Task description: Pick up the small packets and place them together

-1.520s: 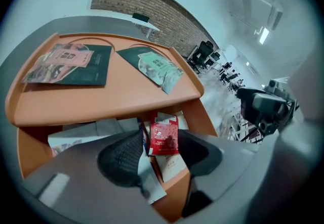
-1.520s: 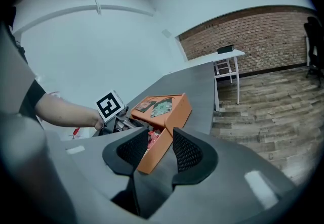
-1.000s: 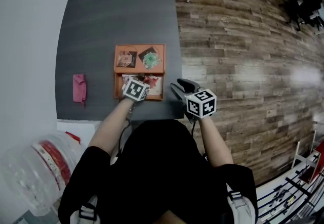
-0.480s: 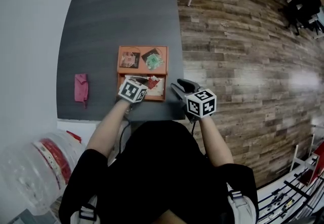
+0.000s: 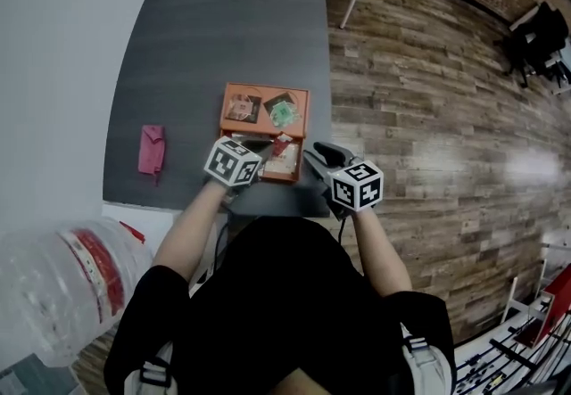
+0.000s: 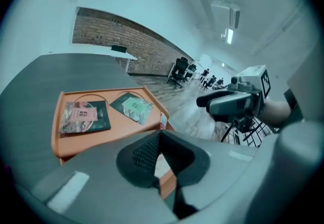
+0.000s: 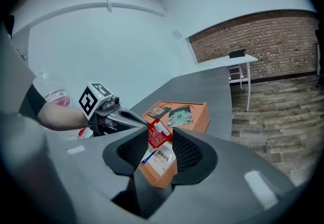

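An orange two-part tray [image 5: 302, 113] sits near the front right corner of the dark table. Its far part holds a dark packet with a pink label [image 5: 243, 106] [image 6: 83, 116] and a green one [image 5: 282, 108] [image 6: 132, 106]. A white packet [image 5: 278, 167] [image 7: 162, 160] lies in the near part. My left gripper [image 5: 268, 150] [image 6: 161, 134] [image 7: 147, 124] hovers above the near part, shut on a small red packet [image 5: 282, 145] [image 7: 156, 130], which shows edge-on [image 6: 163, 119] in the left gripper view. My right gripper [image 5: 321, 157] [image 7: 160, 142] is open at the tray's right side, nothing between its jaws.
A pink packet-like item [image 5: 152, 150] lies apart on the table's left side. The table's front edge [image 5: 178, 204] runs just under my hands, with wooden floor to the right. A clear plastic bag [image 5: 62, 286] sits on the floor at lower left.
My left gripper has shut on the red packet in the tray's near part and lifted it clear. The right gripper has barely shifted.
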### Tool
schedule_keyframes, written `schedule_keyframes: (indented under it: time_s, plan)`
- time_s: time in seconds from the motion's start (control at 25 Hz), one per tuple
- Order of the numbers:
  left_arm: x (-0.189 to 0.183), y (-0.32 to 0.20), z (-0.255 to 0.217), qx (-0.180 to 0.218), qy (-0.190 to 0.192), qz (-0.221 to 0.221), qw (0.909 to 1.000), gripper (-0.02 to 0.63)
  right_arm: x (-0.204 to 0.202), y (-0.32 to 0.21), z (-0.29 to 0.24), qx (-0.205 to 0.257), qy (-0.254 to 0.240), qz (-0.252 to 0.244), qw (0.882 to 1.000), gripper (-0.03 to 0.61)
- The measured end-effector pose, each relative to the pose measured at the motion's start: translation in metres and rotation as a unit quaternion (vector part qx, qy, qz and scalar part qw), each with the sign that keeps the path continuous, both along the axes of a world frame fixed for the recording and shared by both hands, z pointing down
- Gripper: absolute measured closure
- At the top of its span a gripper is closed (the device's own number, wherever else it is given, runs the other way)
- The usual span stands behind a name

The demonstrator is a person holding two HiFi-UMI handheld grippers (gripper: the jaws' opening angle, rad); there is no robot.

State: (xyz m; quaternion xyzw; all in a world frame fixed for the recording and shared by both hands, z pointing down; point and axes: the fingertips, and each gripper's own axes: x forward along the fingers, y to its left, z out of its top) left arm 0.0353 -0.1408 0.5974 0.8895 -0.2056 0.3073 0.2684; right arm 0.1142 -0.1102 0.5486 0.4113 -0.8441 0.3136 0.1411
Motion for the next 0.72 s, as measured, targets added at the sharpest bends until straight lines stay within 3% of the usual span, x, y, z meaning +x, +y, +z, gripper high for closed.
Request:
schedule_keyframes:
  time_s: [0.2, 0.36, 0.52, 0.72]
  plan:
    - [0.001, -0.029, -0.026, -0.016, 0.078, -0.064, 0.9948, 0.614, -0.003, 0.000, -0.004, 0.004, -0.003, 0.001, 1.000, 0.428]
    - [0.005, -0.054, -0.031, -0.027, 0.110, -0.107, 0.9877, 0.614, 0.002, 0.006, -0.001, -0.003, -0.004, 0.009, 1.000, 0.427]
    - [0.012, -0.078, -0.026, -0.057, 0.146, -0.160, 0.9746, 0.614, 0.013, 0.013, 0.004, -0.010, -0.002, 0.026, 1.000, 0.428]
    - [0.015, -0.093, -0.005, -0.124, 0.164, -0.215, 0.9546, 0.614, 0.025, 0.020, 0.007, -0.013, 0.001, 0.049, 0.999, 0.428]
